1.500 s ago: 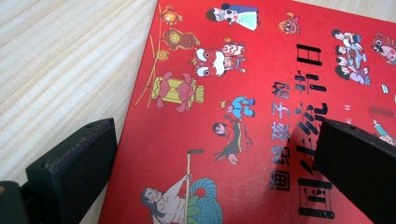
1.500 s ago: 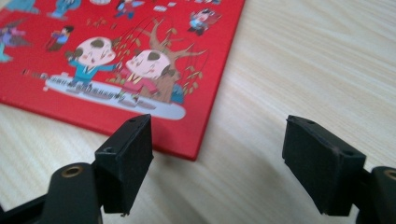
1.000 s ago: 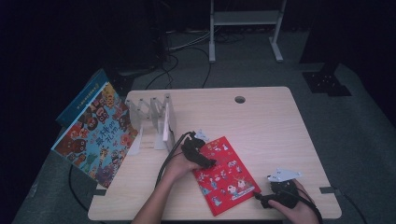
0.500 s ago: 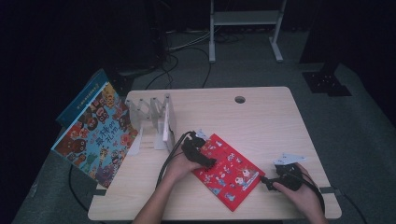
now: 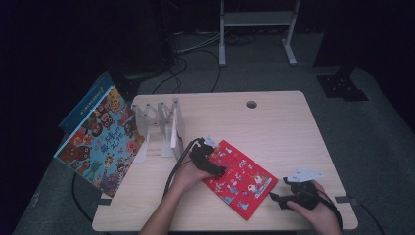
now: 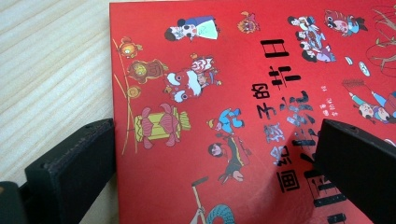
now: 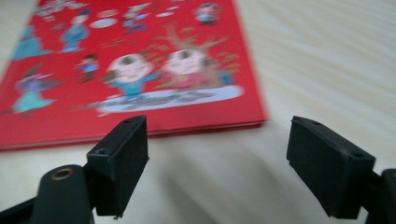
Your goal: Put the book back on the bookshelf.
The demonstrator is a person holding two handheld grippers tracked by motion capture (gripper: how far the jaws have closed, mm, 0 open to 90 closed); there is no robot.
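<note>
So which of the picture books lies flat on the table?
The red book, lying between the two hand-held grippers. The blue-edged colourful one leans tilted off the table's left edge.

We counted three books, one rack, two grippers and one table.

We see a red picture book lying flat on the pale wooden table. Our left gripper hangs over its cover, jaws wide apart, one beside the book's edge, one above the printed characters.
</note>
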